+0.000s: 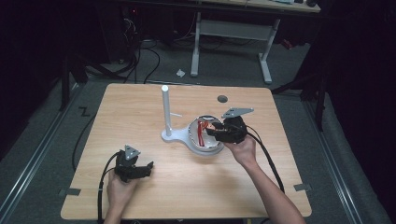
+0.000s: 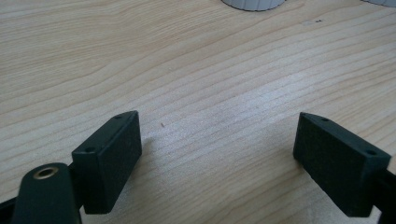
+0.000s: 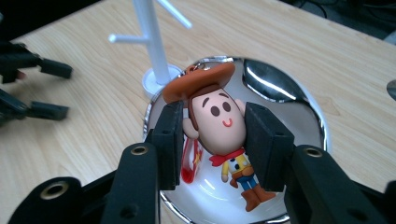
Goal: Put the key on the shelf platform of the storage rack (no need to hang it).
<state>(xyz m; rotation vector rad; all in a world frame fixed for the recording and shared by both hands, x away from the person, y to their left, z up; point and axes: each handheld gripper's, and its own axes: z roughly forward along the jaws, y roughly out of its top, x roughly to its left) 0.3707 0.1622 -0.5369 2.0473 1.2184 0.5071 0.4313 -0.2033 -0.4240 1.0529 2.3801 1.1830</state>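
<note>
While right gripper [image 3: 212, 144] pinches cowboy keychain figure [image 3: 217, 119] over shiny metal bowl [image 3: 280, 93], lift straight, keep strap free, head toward white peg stand [image 3: 152, 42]; left gripper [image 2: 217, 158] spread, idle on table [image 2: 187, 70].

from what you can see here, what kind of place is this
Probably a lab or workshop set up for recording handling tasks: a light wooden table stands on grey carpet among dark curtains, black cables trail across the floor, and a white-legged desk stands behind. A person's hand works a black two-jaw gripper.
</note>
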